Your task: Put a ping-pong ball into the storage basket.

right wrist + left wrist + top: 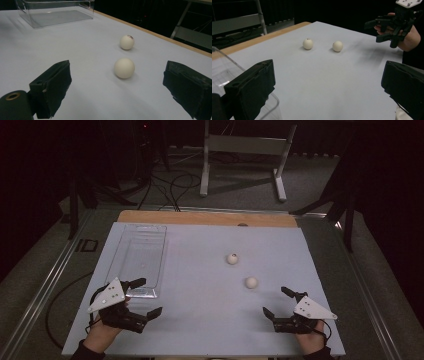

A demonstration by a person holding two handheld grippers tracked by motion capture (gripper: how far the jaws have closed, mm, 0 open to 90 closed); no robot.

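Note:
Two white balls lie on the pale table: the nearer ball [251, 282] [124, 68] [337, 46] and the farther ball [232, 258] [127, 42] [308, 43]. A clear plastic box [140, 255] [55, 12] [227, 75] rests at the table's left. My left gripper [142, 296] [328, 87] is open, held at the box's near end, nothing between its jaws. My right gripper [276, 301] [117, 86] is open at the front right, a short way before the nearer ball, with nothing held. The left gripper view also catches the right gripper [377, 31] in a hand.
The table [200, 320] has a wooden strip [200, 218] along its far edge. A white metal stand [240, 150] and cables [170, 185] are on the floor beyond. Metal rails [45, 290] run along both sides of the table.

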